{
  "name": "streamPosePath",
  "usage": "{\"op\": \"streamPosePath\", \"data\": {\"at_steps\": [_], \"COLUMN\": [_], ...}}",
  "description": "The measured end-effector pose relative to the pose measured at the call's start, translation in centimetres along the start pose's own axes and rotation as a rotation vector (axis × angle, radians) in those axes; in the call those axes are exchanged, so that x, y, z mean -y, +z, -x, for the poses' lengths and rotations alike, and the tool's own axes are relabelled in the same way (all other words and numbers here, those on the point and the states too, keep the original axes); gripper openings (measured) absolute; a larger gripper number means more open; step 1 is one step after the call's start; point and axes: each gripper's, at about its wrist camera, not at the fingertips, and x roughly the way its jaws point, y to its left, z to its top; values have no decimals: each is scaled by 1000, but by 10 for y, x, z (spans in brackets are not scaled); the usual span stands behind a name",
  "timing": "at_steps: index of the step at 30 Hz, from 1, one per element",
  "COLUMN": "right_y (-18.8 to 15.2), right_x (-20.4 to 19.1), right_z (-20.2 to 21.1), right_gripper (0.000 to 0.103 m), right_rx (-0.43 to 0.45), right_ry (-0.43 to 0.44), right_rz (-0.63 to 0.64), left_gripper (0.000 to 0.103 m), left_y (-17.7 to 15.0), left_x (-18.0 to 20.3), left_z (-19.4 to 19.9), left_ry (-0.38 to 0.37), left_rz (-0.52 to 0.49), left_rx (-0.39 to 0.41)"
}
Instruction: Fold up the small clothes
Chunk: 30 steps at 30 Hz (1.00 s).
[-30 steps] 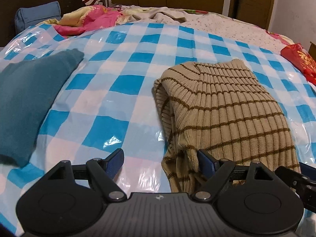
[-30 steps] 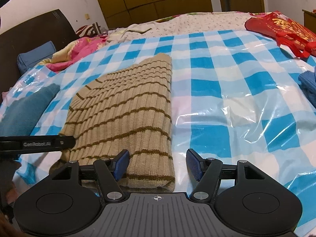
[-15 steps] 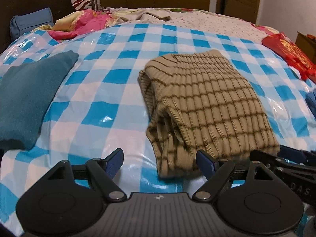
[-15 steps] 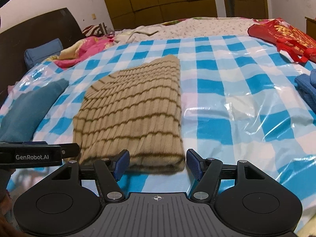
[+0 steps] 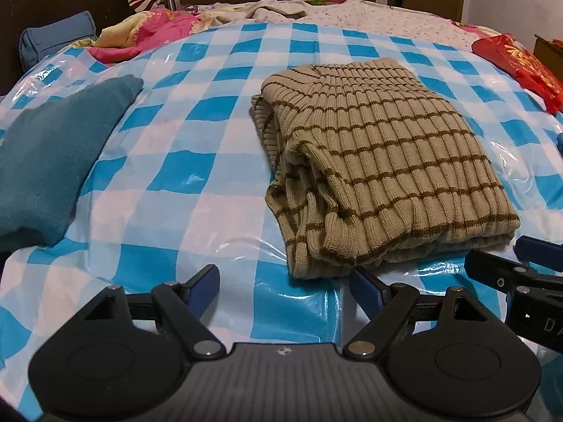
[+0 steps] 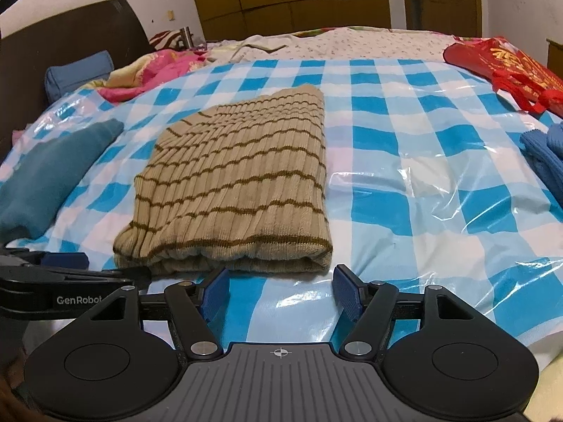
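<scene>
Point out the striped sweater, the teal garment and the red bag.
striped sweater (image 5: 387,161): left wrist view, top folded panel.
teal garment (image 5: 52,154): left wrist view, middle.
red bag (image 6: 506,66): right wrist view, its printed side.

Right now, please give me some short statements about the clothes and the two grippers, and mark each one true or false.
1. The striped sweater lies folded on the checked cover. True.
2. The left gripper is clamped on the sweater. False: its jaws are open and empty.
3. A teal garment lies left of the sweater. True.
4. The right gripper holds a red bag. False: it is open, and the red bag lies far off.
</scene>
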Motion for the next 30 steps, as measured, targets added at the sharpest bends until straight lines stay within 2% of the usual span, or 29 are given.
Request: {"op": "streamPosePath", "data": {"at_steps": [14,30], "right_y": [-4,-9], "right_x": [-2,-6], "right_z": [1,9], "right_gripper": [67,68], "right_rx": [-4,0], "right_ry": [-18,-32], "right_rz": [8,16], "left_gripper": [92,92], "left_y": [-4,-5], "left_x": [5,5], "left_z": [0,6], "left_ry": [-7,-52], "left_rz": [-21,-12], "left_rx": [5,1]}}
